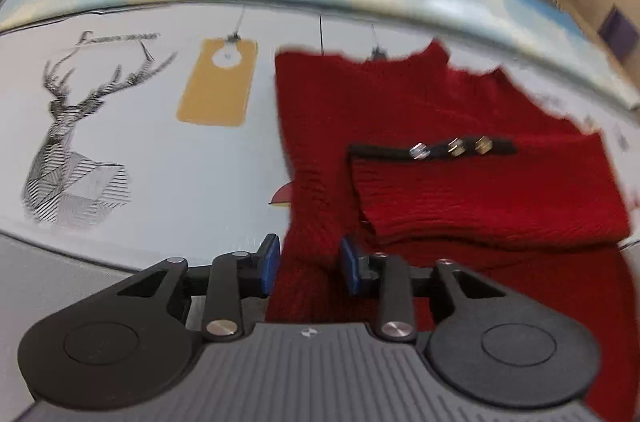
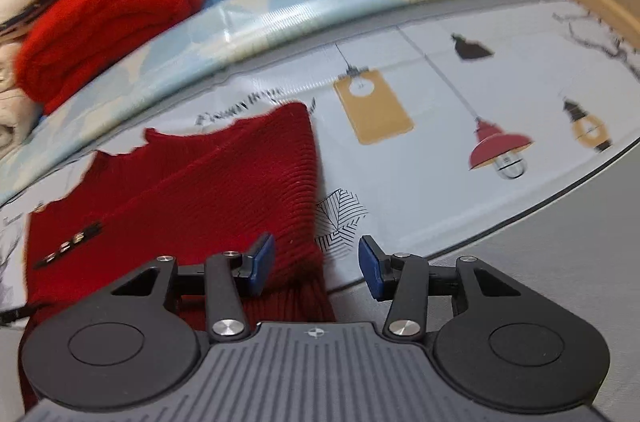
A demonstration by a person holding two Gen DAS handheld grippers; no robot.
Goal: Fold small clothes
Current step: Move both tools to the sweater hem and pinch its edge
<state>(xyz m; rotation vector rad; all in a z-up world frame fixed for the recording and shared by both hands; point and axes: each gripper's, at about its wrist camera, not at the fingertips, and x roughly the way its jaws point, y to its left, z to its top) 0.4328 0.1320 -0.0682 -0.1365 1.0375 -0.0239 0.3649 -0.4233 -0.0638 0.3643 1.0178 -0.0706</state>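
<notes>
Both hand-held grippers — left (image 1: 307, 264), right (image 2: 316, 264) — parted (gripping nothing) over red sweater (image 1: 440, 182).

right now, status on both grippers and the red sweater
Left gripper open, sweater edge between pads. Right gripper open, nothing gripped. Red sweater partly folded on printed mat. Nothing in the way.
</notes>
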